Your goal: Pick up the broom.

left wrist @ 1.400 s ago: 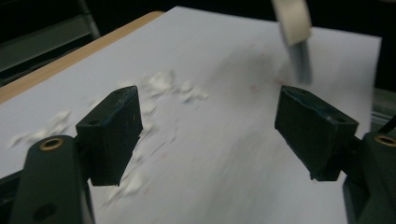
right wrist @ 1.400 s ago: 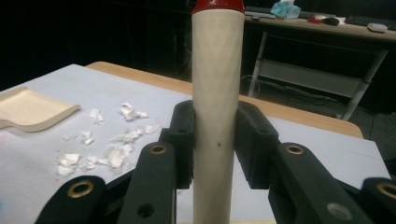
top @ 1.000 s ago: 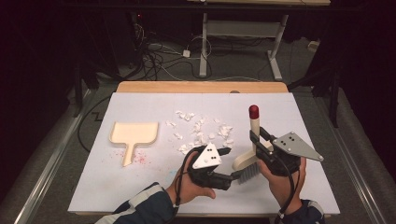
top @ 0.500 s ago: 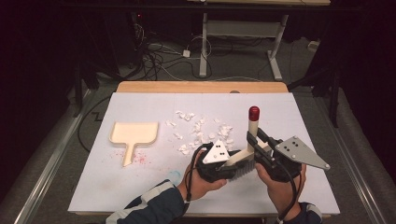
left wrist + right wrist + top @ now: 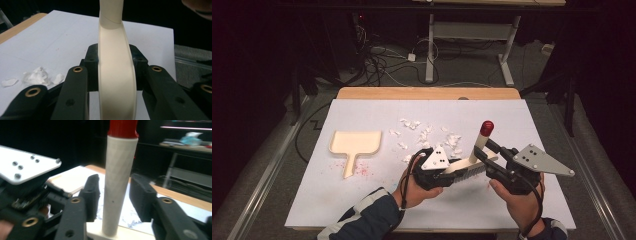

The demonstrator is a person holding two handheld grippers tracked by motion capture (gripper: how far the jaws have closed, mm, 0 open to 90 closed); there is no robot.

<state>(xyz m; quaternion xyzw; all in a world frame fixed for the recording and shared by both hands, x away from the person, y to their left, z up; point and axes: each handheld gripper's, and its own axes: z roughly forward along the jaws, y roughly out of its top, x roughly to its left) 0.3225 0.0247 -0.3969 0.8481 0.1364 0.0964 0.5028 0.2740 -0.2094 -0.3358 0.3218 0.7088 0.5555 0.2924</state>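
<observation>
My left jaws clamped the one brush [image 5: 116,75], its bristles hidden; right jaws, just opening, flanked its handle; one dustpan [image 5: 356,145] lay apart.

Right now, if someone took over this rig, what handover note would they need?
Left gripper: shut on the brush at its cream back.
Right gripper: jaws have just been opening, pads now off the brush handle that stands between them.
Paper scraps lie scattered mid-mat; dustpan sits far left, nothing in it.
Done: brush passed to the left.
Left: withdraw right, sweep scraps into the dustpan.
</observation>
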